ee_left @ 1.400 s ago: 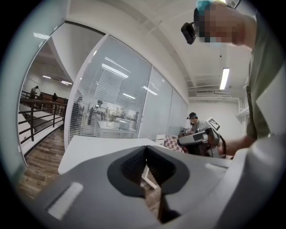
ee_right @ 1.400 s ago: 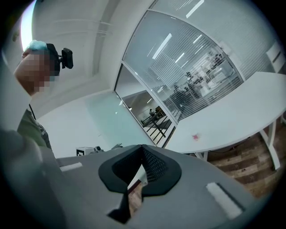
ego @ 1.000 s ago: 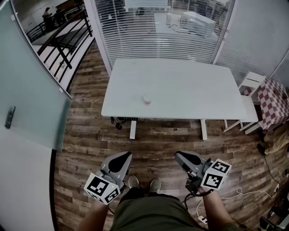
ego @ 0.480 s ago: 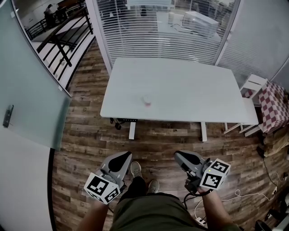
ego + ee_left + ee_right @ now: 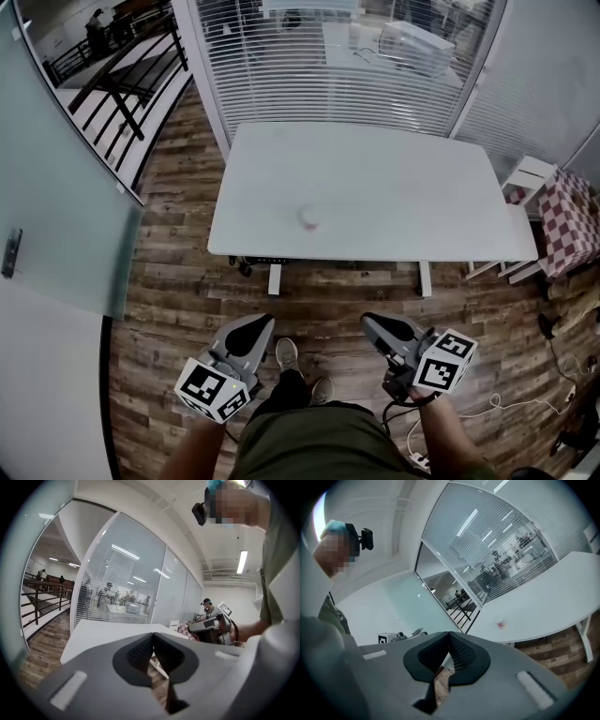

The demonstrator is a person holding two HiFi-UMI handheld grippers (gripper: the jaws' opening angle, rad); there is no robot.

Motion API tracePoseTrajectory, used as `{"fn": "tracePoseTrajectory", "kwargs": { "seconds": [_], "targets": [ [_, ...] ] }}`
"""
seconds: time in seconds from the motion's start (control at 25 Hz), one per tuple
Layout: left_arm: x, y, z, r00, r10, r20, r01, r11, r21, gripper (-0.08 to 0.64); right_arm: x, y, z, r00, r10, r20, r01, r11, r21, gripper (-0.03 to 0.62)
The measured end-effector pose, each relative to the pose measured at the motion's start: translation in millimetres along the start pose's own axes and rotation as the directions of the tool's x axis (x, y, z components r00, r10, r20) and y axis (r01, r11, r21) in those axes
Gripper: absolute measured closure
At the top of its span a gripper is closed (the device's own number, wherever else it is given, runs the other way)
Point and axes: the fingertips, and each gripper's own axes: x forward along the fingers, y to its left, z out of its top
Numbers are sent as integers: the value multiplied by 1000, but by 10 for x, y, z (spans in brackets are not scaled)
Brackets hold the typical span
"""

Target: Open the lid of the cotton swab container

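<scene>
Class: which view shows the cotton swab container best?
The head view: the cotton swab container sits unobstructed on the table. The right gripper view shows it as a tiny speck; the left gripper view misses it.

No legible text, no brand, no number, no readable sign anywhere
</scene>
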Motion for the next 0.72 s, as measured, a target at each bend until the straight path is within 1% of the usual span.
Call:
{"fn": "tracePoseTrajectory", "kwargs": {
  "seconds": [0.52, 0.72],
  "targets": [
    [404, 565, 54, 999, -40, -28, 40, 999, -2, 552, 525, -302, 209, 999, -36, 0, 36, 999, 20, 583],
    [588, 799, 47, 998, -61, -36, 60, 998, -19, 552, 730, -430, 325, 998, -55, -2, 55, 998, 20, 583]
  ]
}}
